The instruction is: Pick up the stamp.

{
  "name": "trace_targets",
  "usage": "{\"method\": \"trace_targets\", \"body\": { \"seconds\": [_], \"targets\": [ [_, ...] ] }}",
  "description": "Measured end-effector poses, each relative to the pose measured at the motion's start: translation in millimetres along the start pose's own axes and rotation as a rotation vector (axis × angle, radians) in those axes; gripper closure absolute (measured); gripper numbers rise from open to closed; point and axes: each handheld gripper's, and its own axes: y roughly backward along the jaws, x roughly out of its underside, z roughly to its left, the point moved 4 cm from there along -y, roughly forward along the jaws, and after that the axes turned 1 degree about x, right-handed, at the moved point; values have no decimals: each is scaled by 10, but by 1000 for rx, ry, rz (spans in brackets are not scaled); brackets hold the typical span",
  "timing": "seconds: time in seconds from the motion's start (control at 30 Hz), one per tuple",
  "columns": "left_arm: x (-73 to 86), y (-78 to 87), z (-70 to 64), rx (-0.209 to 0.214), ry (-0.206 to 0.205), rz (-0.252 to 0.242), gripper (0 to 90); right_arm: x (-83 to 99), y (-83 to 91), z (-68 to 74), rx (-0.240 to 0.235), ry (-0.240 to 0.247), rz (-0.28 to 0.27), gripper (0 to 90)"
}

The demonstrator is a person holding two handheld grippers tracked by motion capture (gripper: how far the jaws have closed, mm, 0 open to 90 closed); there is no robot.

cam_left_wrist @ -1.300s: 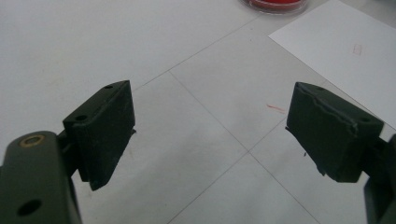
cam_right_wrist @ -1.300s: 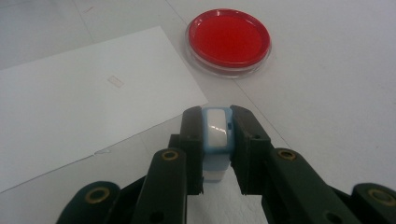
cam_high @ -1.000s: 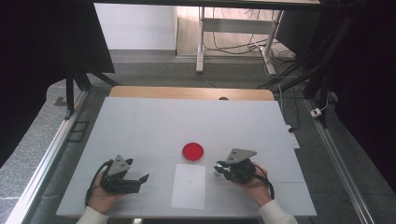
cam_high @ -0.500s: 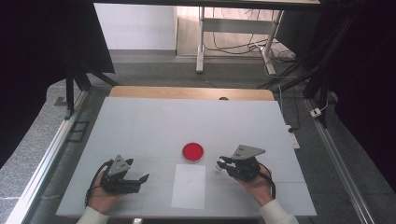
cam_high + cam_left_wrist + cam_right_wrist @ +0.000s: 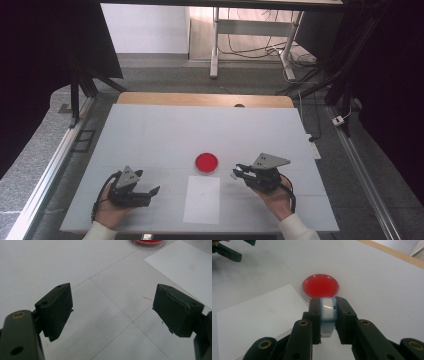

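Note:
A round red dish (image 5: 206,162) with a clear rim sits at the middle of the white table; the right gripper view has the dish (image 5: 320,286) just beyond the jaws. A white paper sheet (image 5: 202,199) lies right in front of it. My right gripper (image 5: 239,172) hovers to the right of the dish, shut on a small pale-blue and white object (image 5: 327,315) that stands upright between the jaws. My left gripper (image 5: 150,192) rests low at the front left, open, with bare table between its pads (image 5: 56,308).
The white table (image 5: 165,130) has a wooden strip (image 5: 205,99) along its far edge. Metal rails run down both sides. A desk frame and cables stand on the floor beyond.
My right gripper has lifted and shifted slightly right and forward with the small object. The left gripper has stayed put.

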Motion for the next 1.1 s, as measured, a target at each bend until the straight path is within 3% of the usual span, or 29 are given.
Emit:
{"method": "trace_targets", "body": {
  "seconds": [0.37, 1.1],
  "targets": [
    [-5, -8, -5, 1, 0, 0, 165, -148, 47, 62, -19, -31, -77, 749],
    [-30, -28, 2, -9, 10, -10, 162, -360, -9, 183, -69, -48, -138, 749]
  ]
}}
